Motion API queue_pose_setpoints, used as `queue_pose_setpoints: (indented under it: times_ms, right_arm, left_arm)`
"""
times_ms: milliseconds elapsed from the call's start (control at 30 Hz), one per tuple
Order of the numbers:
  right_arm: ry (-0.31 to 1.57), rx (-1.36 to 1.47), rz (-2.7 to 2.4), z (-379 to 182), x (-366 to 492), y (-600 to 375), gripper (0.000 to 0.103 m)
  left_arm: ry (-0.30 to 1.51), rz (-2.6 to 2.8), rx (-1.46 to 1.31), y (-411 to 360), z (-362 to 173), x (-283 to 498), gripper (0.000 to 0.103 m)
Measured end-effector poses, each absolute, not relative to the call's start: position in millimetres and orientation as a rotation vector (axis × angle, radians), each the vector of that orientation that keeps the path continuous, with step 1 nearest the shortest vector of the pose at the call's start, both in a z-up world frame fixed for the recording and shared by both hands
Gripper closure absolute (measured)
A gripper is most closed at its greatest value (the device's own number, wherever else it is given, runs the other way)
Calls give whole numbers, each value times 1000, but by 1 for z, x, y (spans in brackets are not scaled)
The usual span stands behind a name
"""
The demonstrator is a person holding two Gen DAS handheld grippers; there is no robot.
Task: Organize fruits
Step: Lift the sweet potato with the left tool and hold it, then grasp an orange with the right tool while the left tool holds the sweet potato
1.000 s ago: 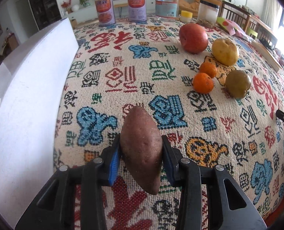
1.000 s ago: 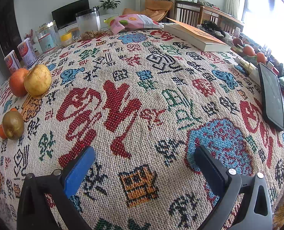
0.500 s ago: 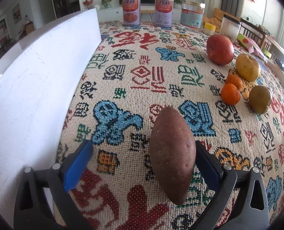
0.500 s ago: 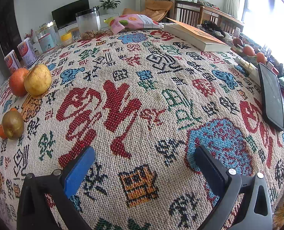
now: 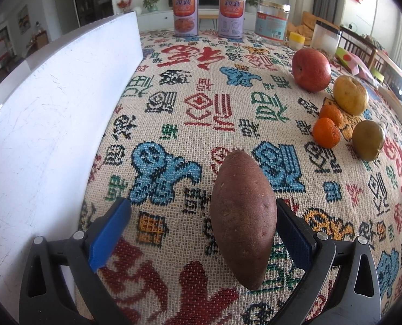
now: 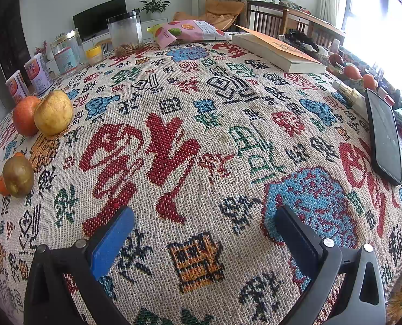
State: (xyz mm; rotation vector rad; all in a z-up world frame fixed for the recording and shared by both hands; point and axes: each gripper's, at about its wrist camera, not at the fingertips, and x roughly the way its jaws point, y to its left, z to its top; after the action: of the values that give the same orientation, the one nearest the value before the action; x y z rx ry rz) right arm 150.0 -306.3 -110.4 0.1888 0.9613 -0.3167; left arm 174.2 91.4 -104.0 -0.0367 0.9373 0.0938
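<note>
A reddish-brown sweet potato [image 5: 243, 216] lies on the patterned tablecloth [image 5: 201, 103] between the fingers of my left gripper [image 5: 202, 205]. That gripper is open wide; the potato rests close against the right finger and well clear of the left one. To the right stand a red apple [image 5: 311, 69], a yellow pear [image 5: 350, 95], two mandarins [image 5: 326, 132] and a green-brown pear [image 5: 368, 140]. My right gripper [image 6: 204, 211] hangs open over bare cloth with nothing between its fingers. From there the apple [image 6: 25, 115], yellow pear [image 6: 53, 112] and green-brown pear [image 6: 18, 176] sit far left.
A tall white board [image 5: 38, 135] runs along the left edge. Two cans [image 5: 185, 15] and a jar [image 5: 271, 21] stand at the far end. A black phone [image 6: 385, 138], a book [image 6: 276, 50] and a pink snack bag [image 6: 187, 31] lie on the right side.
My left gripper, shut on the sweet potato a second ago, has let go and stands wide open; the potato now lies on the cloth. The right gripper has not moved.
</note>
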Motion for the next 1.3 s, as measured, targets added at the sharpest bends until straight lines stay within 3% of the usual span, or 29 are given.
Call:
queue_pose_setpoints:
  times_ms: [600,833,933,1000,1200,1300]
  right_arm:
    - [942,206,-300,-108,148,-304,0]
    - [702,36,186,-42,131,-197,3]
    - [696,-61,411,-20,143,-136,17]
    - [756,-140,479,-22,162,-102,49]
    - [966,-257,502,-61,219,-58,70]
    - [1041,-298,471,-78,234,-49,71]
  left_arm:
    - [937,93,-37,91,-104,174,0]
    - [937,93,-37,92,-104,174,0]
    - [937,93,-37,92,-104,174,0]
    - [937,93,-37,92,-104,174,0]
    - [937,93,-37,92,-104,174,0]
    - [937,93,-38,91,-104,174,0]
